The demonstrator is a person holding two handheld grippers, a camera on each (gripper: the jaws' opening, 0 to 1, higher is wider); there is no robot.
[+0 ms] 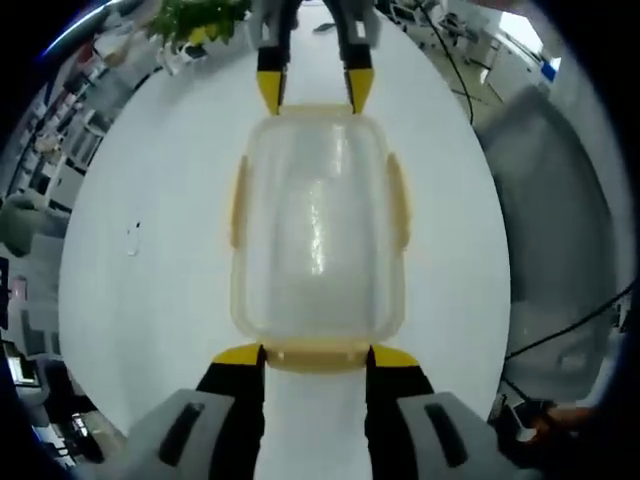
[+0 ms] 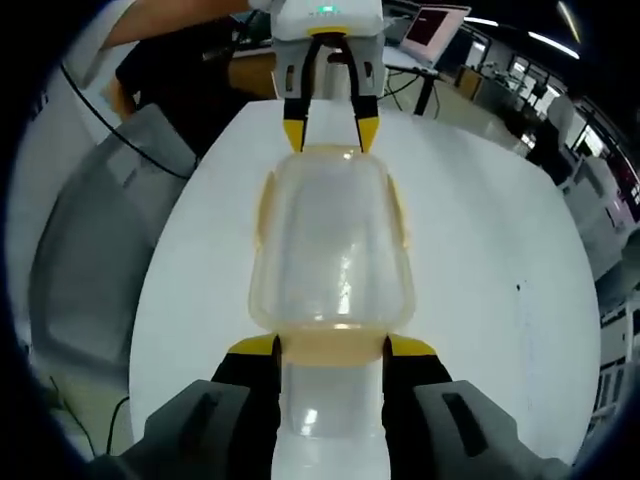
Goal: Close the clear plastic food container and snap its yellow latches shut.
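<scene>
Both tongs, left [image 1: 315, 355] and right [image 2: 331, 346], gape at opposite ends of the lidded, empty clear food container [image 1: 318, 235] mid-bench [image 1: 150, 250].

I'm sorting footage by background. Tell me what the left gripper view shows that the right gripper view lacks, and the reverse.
Left gripper view alone: a green plant at the table's far end.

Right gripper view alone: a lit screen beyond the table and a person's dark clothing behind the left tool.

Both: the clear container with yellow latches on the white table, the right tool at one end and the left tool at the other, and a grey chair beside the table.
</scene>
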